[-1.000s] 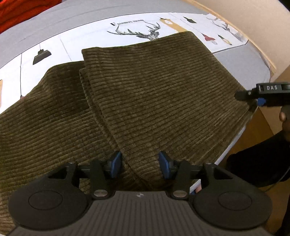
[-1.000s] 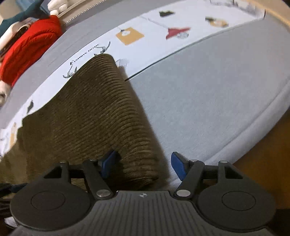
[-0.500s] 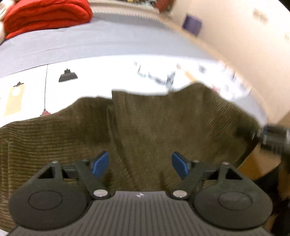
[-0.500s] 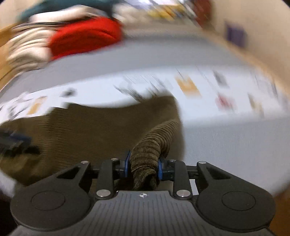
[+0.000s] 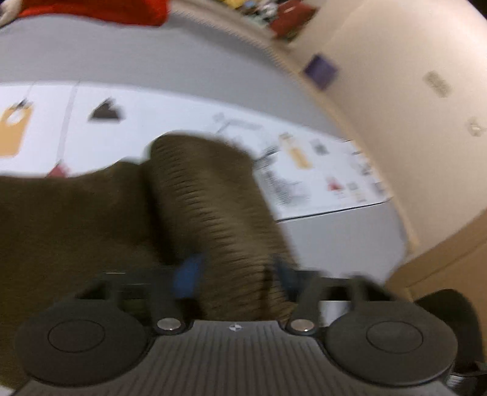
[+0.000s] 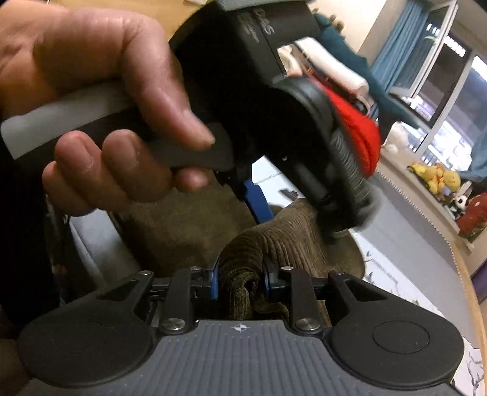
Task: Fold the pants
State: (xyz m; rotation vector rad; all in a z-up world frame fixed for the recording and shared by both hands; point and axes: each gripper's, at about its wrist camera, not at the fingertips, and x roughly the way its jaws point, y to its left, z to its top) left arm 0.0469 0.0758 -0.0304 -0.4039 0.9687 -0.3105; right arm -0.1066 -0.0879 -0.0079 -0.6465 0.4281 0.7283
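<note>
Since a second ago we have gathered the olive corduroy pants (image 5: 210, 213) off the flat: then both claws stood open over cloth spread on the bed, now each has a bunched ridge of it between its pads. Our right gripper (image 6: 240, 280) is clamped tight on a rolled fold of the pants, its blue pads pressed into the cloth on both sides. Our left gripper (image 5: 234, 274) is closing, with a thick ridge of corduroy running up between its pads; the blur there hides whether they already press on it. The right claw has also swung round: just ahead of it and above we now see the left hand (image 6: 100, 100) wrapped on its handle, close over the same fold.

Left of the left claw the rest of the pants lies low on the white printed sheet (image 5: 152, 112). Right of that claw the sheet ends at an edge, then bare grey bed cover (image 5: 341, 237). Far ahead sits a red pile (image 5: 91, 12).
</note>
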